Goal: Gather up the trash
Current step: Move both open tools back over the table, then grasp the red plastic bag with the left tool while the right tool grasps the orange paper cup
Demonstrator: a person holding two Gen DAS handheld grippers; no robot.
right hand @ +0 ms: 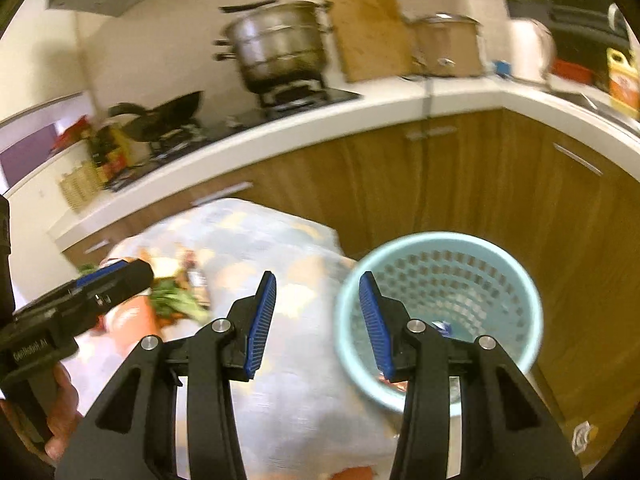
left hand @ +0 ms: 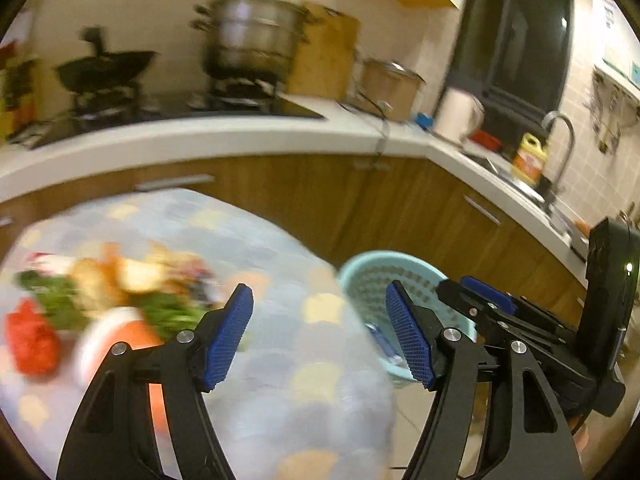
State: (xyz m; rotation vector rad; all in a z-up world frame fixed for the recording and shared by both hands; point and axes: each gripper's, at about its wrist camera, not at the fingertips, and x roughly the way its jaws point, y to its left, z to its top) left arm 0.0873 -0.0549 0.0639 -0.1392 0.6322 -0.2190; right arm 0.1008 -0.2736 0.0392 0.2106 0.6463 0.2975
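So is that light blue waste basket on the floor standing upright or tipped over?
Upright. The basket stands on the floor beside the cloth-covered table, its round rim facing up, a few scraps visible at its bottom.

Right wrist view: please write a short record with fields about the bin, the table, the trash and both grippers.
bin: light blue perforated basket on the floor beside the table, a few scraps at its bottom
table: patterned cloth covers it
trash: heap of greens and wrappers lies on the cloth, blurred
right gripper: fingers apart, nothing between them
left gripper: fingers apart, nothing between them
background: steel pot on the stove
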